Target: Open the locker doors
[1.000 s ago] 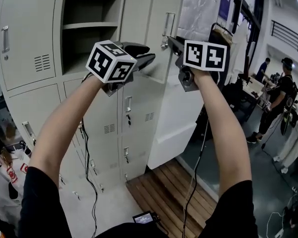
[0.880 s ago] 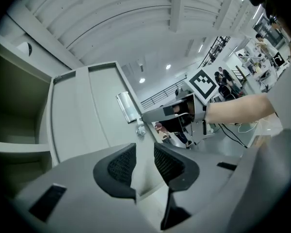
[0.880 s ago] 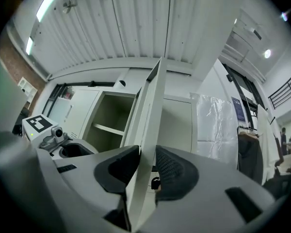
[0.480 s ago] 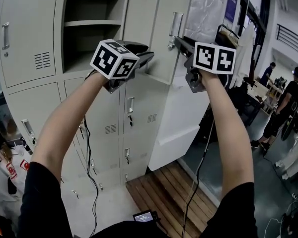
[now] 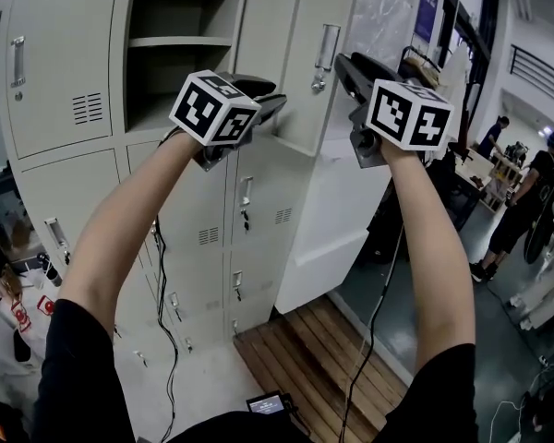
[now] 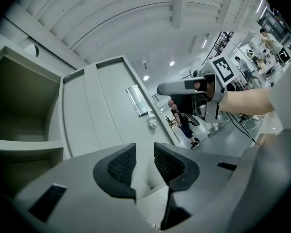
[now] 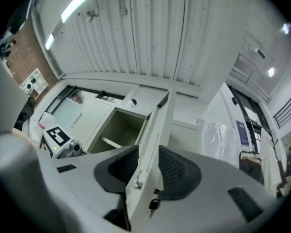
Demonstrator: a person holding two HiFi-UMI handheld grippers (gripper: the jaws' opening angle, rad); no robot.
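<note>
Forearms first: my left forearm (image 5: 120,229) and right forearm (image 5: 425,247) both reach up and forward, wrists bent toward the lockers. My left gripper (image 5: 275,107) hovers by the lower corner of the open locker door (image 5: 300,26), jaws spread with nothing between them. My right gripper (image 5: 343,63) sits higher, pinching that door's free edge beside its handle (image 5: 325,49), with a key (image 7: 153,205) hanging just below the pads. Behind the door the open compartment (image 5: 171,81) shows one shelf (image 5: 180,41). Closed lockers (image 5: 258,210) sit beneath. Farther right, people (image 5: 526,201) stand in the hall.
</note>
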